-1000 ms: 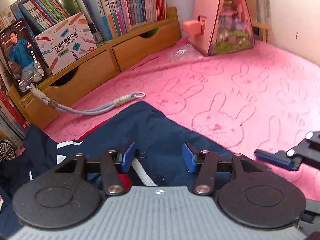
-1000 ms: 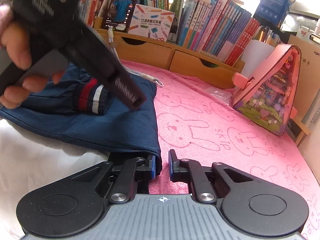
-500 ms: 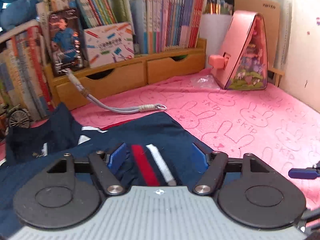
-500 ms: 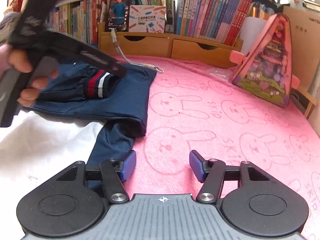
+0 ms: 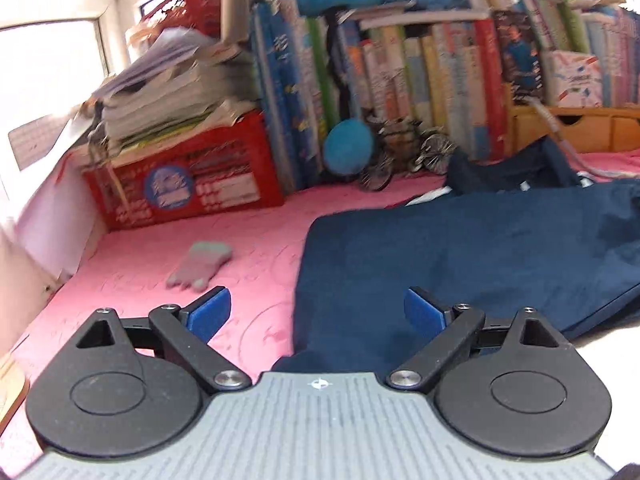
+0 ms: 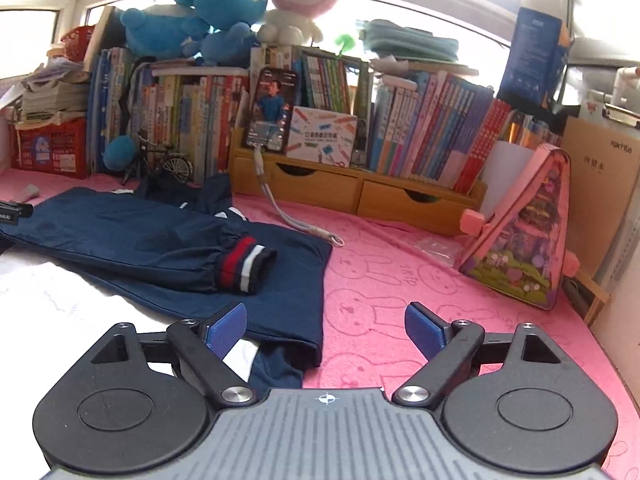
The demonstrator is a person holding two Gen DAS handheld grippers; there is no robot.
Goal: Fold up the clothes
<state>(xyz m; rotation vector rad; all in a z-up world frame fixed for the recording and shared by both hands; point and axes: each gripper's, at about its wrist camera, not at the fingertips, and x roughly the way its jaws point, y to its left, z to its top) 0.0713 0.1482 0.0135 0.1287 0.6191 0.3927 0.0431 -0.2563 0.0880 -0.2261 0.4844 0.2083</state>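
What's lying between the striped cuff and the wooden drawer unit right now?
In the right wrist view, a white cord with a ring end trails over the pink towel between the striped cuff and the wooden drawer unit; otherwise only navy garment.

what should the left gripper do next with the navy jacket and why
Probably bring the left gripper down onto the near left edge of the navy jacket and close on it. Its jaws have just been opening and stand wide with nothing pinched. The right gripper is open too, and the striped cuff already lies folded across the body, so the left side looks due next.
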